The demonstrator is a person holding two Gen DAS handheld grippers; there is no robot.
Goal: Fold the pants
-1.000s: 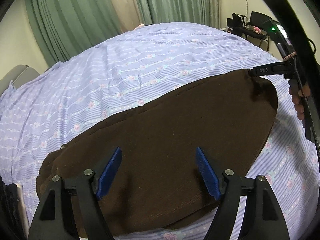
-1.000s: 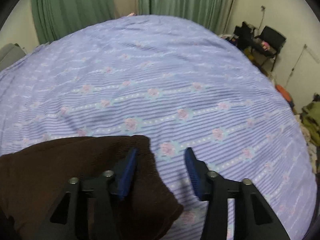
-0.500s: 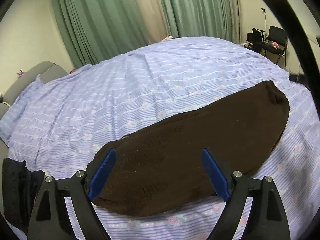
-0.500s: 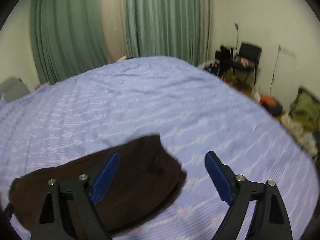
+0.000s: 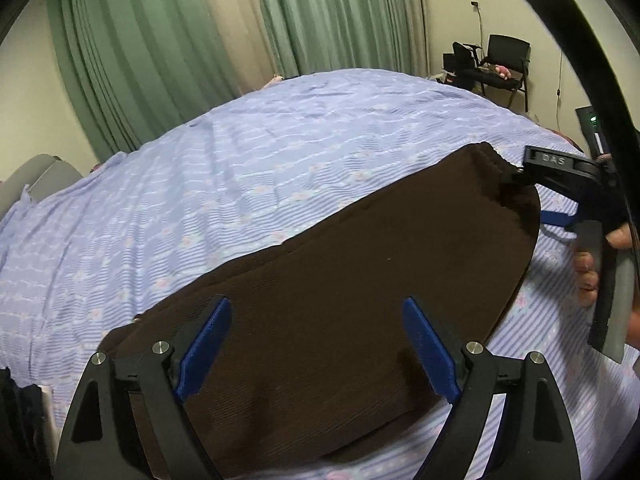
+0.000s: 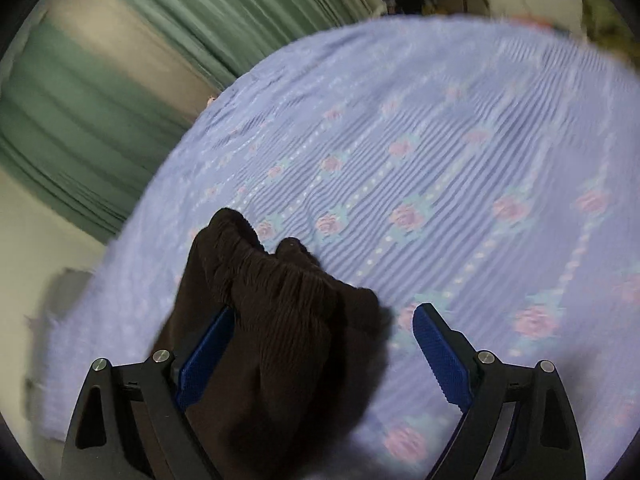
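Dark brown corduroy pants (image 5: 340, 296) lie folded lengthwise across a lilac flowered bedsheet (image 5: 240, 168). My left gripper (image 5: 316, 350) is open and hovers over the near end of the pants. My right gripper (image 6: 320, 354) is open, tilted, with the gathered brown waistband (image 6: 280, 300) bunched between its jaws. In the left wrist view the right gripper (image 5: 532, 190) sits at the far right end of the pants, one finger at the fabric's corner.
Green curtains (image 5: 160, 52) hang behind the bed. A black chair (image 5: 500, 64) with clutter stands at the back right. A grey sofa arm (image 5: 36, 172) is at the left. Dark cloth (image 5: 16, 420) lies at the near left edge.
My left gripper has come back down close over the pants. My right gripper has tilted and moved onto the waistband end, which now bunches up between its open jaws.
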